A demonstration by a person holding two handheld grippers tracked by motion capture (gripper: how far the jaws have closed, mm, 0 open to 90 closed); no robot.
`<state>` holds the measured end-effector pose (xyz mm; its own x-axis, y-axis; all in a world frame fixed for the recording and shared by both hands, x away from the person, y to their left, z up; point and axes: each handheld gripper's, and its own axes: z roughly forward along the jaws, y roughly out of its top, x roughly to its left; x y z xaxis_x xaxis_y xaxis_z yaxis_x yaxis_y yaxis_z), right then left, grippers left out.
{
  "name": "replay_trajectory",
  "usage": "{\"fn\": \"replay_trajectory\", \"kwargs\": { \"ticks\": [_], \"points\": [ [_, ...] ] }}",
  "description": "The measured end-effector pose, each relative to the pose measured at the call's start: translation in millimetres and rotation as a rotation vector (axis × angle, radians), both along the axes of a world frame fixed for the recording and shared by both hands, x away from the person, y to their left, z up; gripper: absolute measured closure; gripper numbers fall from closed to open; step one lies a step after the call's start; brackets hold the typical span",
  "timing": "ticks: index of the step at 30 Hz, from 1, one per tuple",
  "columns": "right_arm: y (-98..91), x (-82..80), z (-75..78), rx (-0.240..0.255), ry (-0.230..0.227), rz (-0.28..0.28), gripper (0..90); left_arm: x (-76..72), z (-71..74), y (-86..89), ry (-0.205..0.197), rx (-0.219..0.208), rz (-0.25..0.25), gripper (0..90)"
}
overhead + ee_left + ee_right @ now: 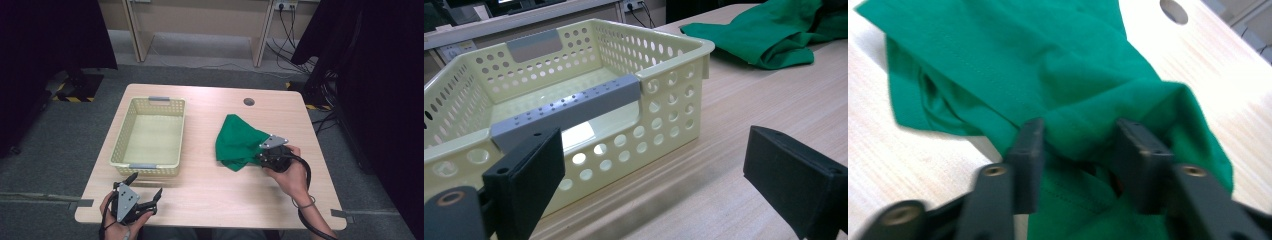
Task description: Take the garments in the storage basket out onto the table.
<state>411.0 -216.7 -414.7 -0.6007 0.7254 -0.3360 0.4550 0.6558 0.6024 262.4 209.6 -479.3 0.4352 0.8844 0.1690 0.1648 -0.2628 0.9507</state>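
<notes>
A crumpled green cloth (1058,75), soft and folded, is bunched between the half-spread jaws of the right gripper (1079,150). The left gripper (651,170) is held wide before a perforated cream plastic basket (674,85) on the wood-grain table (210,190).

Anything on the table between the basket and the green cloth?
Nothing: bare wood of the table separates the basket from the green cloth, seen in the high view.
</notes>
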Motion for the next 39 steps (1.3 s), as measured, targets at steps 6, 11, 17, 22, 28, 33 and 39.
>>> {"fn": "replay_trajectory", "kwargs": {
  "ticks": [6,11,17,22,28,33,39],
  "points": [
    [-1.8,8.5,2.9,0.037,0.012,-0.046,84.8,0.1,0.0,0.4,0.001,-0.004,0.0,8.6],
    [-3.8,15.2,14.6,0.076,-0.001,-0.051,87.1,0.1,0.1,0.4,0.001,-0.001,-0.001,8.6],
    [-9.1,29.7,37.7,0.127,-0.042,-0.085,87.1,0.2,0.1,0.5,0.004,-0.002,-0.001,8.6],
    [-15.1,40.7,52.9,0.168,-0.071,-0.13,87.1,0.3,0.1,0.4,0.005,-0.002,-0.002,8.6],
    [-22.5,44.9,55.4,0.197,-0.074,-0.18,87.2,0.1,0.1,-0.1,0.002,0.003,-0.003,8.9],
    [-22.6,43.0,48.4,0.178,-0.052,-0.175,87.1,-0.1,0.0,-0.1,0.0,0.003,-0.002,9.1],
    [-22.3,38.1,30.1,0.149,-0.004,-0.166,77.5,-1.0,-0.1,-0.1,-0.008,0.004,-0.006,9.6]
  ]
}}
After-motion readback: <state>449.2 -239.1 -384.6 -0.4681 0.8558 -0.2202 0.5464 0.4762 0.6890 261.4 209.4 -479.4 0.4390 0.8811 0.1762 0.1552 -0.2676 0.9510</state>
